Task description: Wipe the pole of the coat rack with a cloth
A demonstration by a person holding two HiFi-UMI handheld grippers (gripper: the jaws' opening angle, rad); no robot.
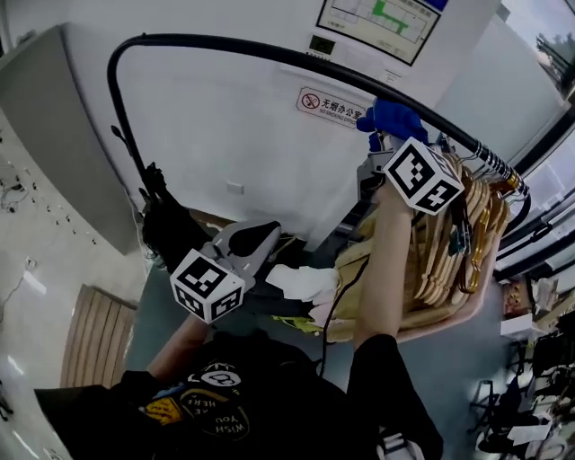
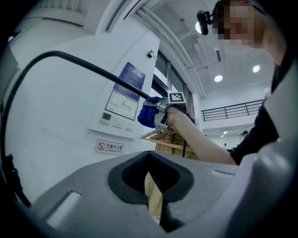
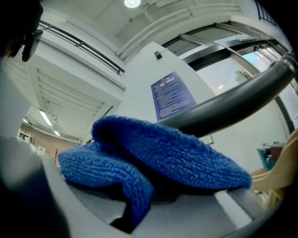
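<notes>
Wooden hangers [image 1: 445, 252] bunched at right; no-smoking sign [image 1: 329, 105] on wall [image 1: 225, 117] w/ framed chart [image 1: 377, 22] above; blue notice [image 3: 171, 95] beside.

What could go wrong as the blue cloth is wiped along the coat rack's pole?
The blue cloth sits bunched in the jaws of the right gripper, one fold hanging loose; it may slip out mid-wipe. The wooden hangers hang on the pole close beside the cloth, so wiping that way may knock or snag them.
</notes>
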